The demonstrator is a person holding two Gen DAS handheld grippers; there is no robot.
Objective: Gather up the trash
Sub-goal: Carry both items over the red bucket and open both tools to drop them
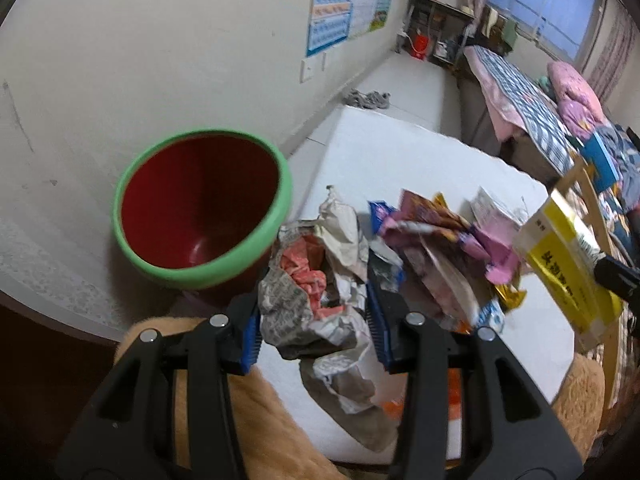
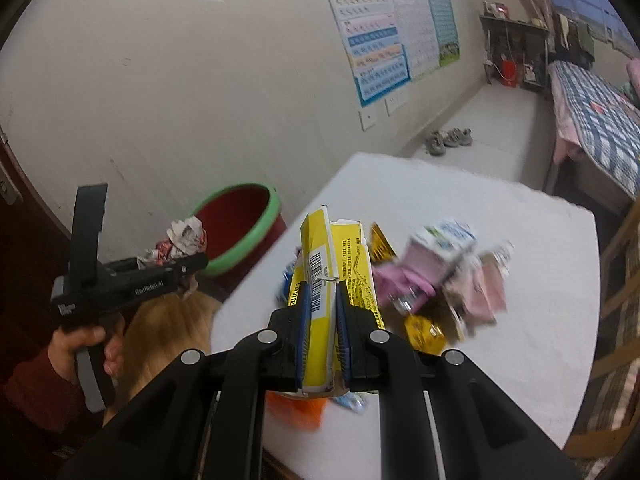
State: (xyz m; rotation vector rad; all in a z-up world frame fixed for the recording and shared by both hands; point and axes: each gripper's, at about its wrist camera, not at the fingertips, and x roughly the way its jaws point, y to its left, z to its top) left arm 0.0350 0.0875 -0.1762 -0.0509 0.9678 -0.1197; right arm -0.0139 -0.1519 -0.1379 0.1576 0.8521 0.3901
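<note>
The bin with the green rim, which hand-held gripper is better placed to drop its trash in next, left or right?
Probably the left. The left hand-held gripper holds crumpled newspaper right beside the bin. The right hand-held gripper holds a yellow box over the white table, farther from the bin.

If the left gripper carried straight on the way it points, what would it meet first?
The left gripper, shut on a crumpled newspaper wad, points down at the white table. Straight ahead lies the pile of wrappers, probably met first; the green-rimmed bin sits off to its left. Depth is uncertain.
</note>
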